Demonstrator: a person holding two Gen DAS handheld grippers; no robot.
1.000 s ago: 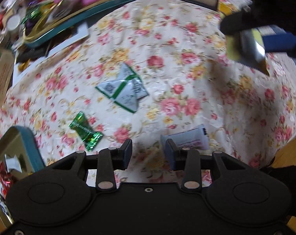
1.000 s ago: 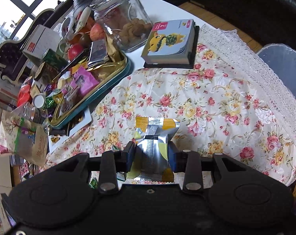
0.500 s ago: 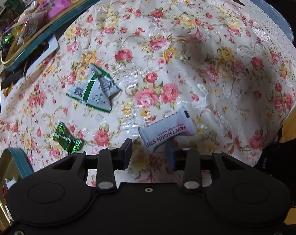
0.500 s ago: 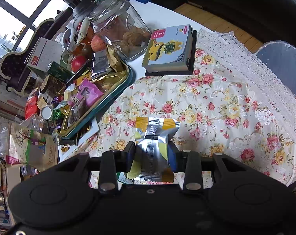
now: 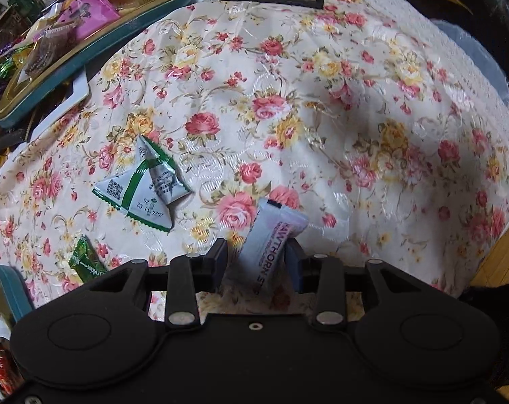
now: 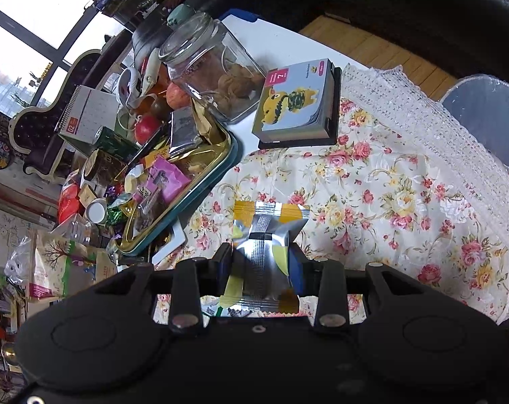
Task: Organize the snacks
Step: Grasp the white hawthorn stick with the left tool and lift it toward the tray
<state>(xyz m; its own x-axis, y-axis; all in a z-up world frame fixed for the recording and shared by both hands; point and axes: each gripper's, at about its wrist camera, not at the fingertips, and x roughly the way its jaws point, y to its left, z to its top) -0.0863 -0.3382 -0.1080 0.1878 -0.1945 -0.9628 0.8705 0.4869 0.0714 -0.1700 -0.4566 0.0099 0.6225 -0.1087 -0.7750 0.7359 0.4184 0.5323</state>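
A pale Hawthorn strip packet (image 5: 271,242) lies on the floral tablecloth (image 5: 321,118), between the fingers of my left gripper (image 5: 257,262). The left gripper is open: the packet rests by the right finger, with a gap showing at the left finger. A green-and-white triangular packet (image 5: 143,188) and a green wrapped candy (image 5: 86,262) lie to the left of it. My right gripper (image 6: 261,259) is shut on a silver and yellow snack packet (image 6: 267,242), held above the cloth. A teal and gold tin tray (image 6: 200,188) full of snacks sits at the back left.
A second teal tin (image 5: 8,286) is at the lower left. A small boxed book (image 6: 298,101) and a glass jar (image 6: 207,70) stand behind the cloth. Fruit, boxes and bags crowd the far left. The cloth's right edge drops off over a wooden floor (image 5: 500,262).
My left gripper has moved over the Hawthorn strip packet, which now lies between its fingers instead of beside the right one. The right gripper still holds its packet, lifted slightly.
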